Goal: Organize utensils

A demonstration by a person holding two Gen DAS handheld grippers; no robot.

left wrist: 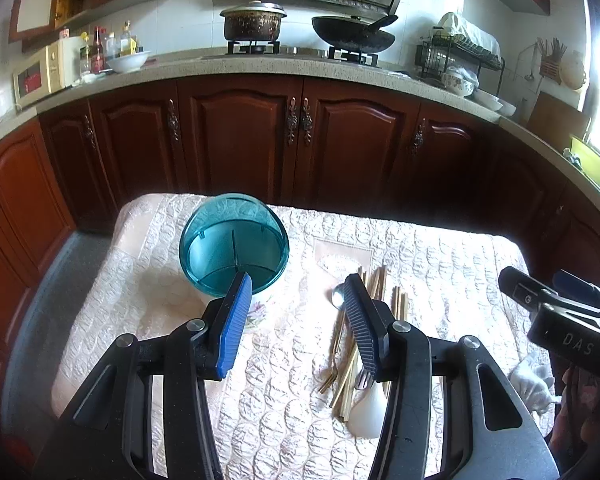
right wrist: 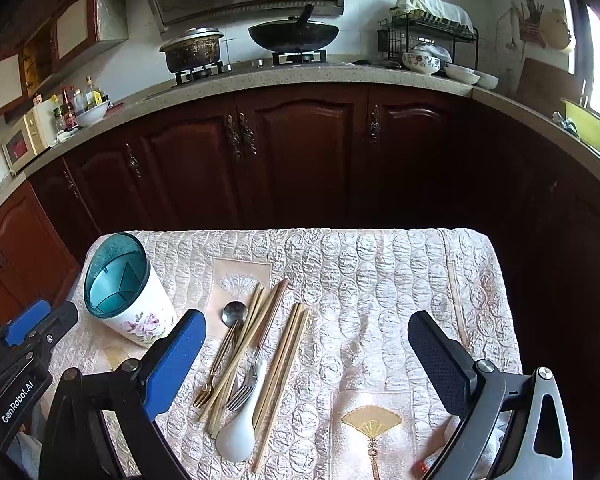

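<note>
A white floral utensil holder with a teal divided insert (left wrist: 233,246) (right wrist: 126,292) stands upright at the table's left. A pile of utensils lies mid-table: wooden chopsticks (right wrist: 260,344) (left wrist: 378,282), a metal spoon (right wrist: 235,314) (left wrist: 337,295), a gold fork (right wrist: 210,384) (left wrist: 332,372), a silver fork (right wrist: 244,388) and a white ceramic spoon (right wrist: 240,428) (left wrist: 368,412). My left gripper (left wrist: 296,284) is open and empty, hovering between holder and pile. My right gripper (right wrist: 308,328) is open wide and empty above the pile's right side.
The table wears a quilted cream cloth (right wrist: 380,280). Dark wood cabinets (left wrist: 300,140) and a counter with stove, pot and wok (left wrist: 352,32) lie beyond. A dish rack (right wrist: 428,36) stands at the back right. The right gripper's body (left wrist: 560,320) shows at the left view's right edge.
</note>
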